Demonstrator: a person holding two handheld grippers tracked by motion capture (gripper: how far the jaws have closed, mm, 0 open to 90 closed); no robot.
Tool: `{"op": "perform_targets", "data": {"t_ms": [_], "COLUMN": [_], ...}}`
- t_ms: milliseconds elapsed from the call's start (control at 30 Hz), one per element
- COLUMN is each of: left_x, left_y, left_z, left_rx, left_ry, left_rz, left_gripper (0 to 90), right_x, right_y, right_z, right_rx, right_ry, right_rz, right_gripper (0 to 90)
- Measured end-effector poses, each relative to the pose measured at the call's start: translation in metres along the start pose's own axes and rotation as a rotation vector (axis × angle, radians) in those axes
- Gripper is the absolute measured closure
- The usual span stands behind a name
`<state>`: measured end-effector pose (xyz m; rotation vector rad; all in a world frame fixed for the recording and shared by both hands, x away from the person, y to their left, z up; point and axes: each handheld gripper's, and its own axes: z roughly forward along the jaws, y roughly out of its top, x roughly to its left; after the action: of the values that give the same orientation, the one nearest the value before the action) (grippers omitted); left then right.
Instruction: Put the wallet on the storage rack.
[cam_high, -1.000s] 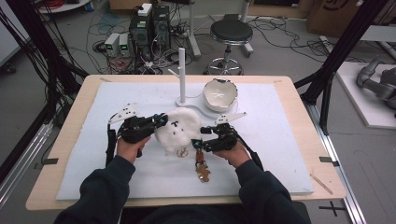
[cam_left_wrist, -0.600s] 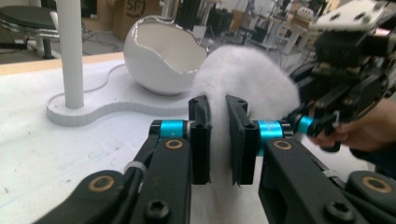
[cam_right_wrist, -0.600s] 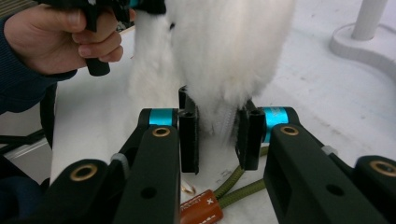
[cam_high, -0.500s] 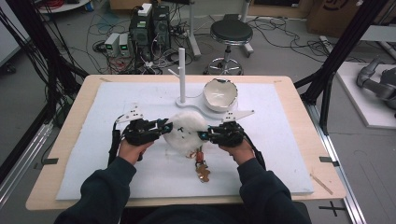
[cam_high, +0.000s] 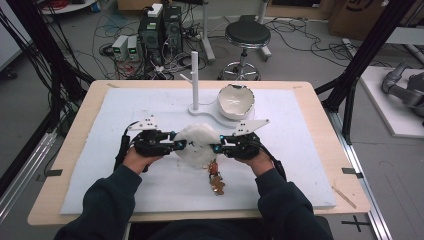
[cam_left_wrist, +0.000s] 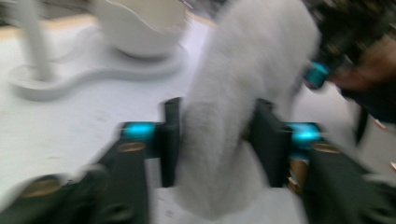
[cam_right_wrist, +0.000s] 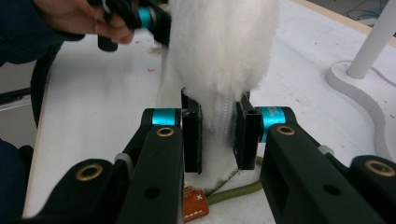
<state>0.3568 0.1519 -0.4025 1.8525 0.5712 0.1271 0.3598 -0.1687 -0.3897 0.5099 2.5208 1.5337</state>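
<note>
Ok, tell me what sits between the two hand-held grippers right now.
A white fluffy pouch spans the gap in the high view: the left hand-held gripper clamps its one edge, the right hand-held gripper the opposite edge. Each gripper view shows fur between its jaws.

Your high view is evenly lit from overhead, bright on the white surface (cam_high: 300, 150), with only soft shadows under your forearms. It is slightly soft overall, and straight edges bow a little toward the corners. Your left gripper view is heavily smeared by motion blur, worst from 12 to 3 o'clock. Your right gripper view is sharp up close, with small glints on the left tongs (cam_left_wrist: 215, 140) and right tongs (cam_right_wrist: 218, 135).
</note>
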Motion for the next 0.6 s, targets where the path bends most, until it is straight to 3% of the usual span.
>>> {"op": "perform_targets", "data": {"t_ms": [100, 167, 233, 333, 400, 600], "left_x": [0.000, 0.000, 0.001, 0.002, 0.001, -0.001], "left_y": [0.001, 0.003, 0.004, 0.006, 0.006, 0.006], "left_z": [-0.001, -0.003, -0.008, -0.013, -0.015, -0.010], "left_rx": [-0.034, -0.074, -0.115, -0.168, -0.189, -0.166], "left_ry": [-0.029, -0.024, -0.016, -0.001, 0.002, -0.002], "left_rz": [-0.010, -0.019, -0.025, -0.036, -0.040, -0.022], "left_gripper": [77.2, 78.3, 78.7, 78.7, 78.7, 78.7], "right_x": [-0.004, -0.006, -0.011, -0.014, -0.015, -0.011], "right_y": [-0.001, -0.001, -0.005, -0.008, -0.010, -0.008], "right_z": [-0.003, -0.005, -0.006, -0.006, -0.004, 0.000], "right_rx": [-0.011, -0.030, -0.060, -0.065, -0.064, -0.060], "right_ry": [-0.026, -0.039, -0.079, -0.074, -0.058, -0.024], "right_rz": [0.034, 0.078, 0.157, 0.192, 0.210, 0.193], "right_gripper": [74.8, 64.8, 50.0, 46.9, 46.3, 46.4]}}
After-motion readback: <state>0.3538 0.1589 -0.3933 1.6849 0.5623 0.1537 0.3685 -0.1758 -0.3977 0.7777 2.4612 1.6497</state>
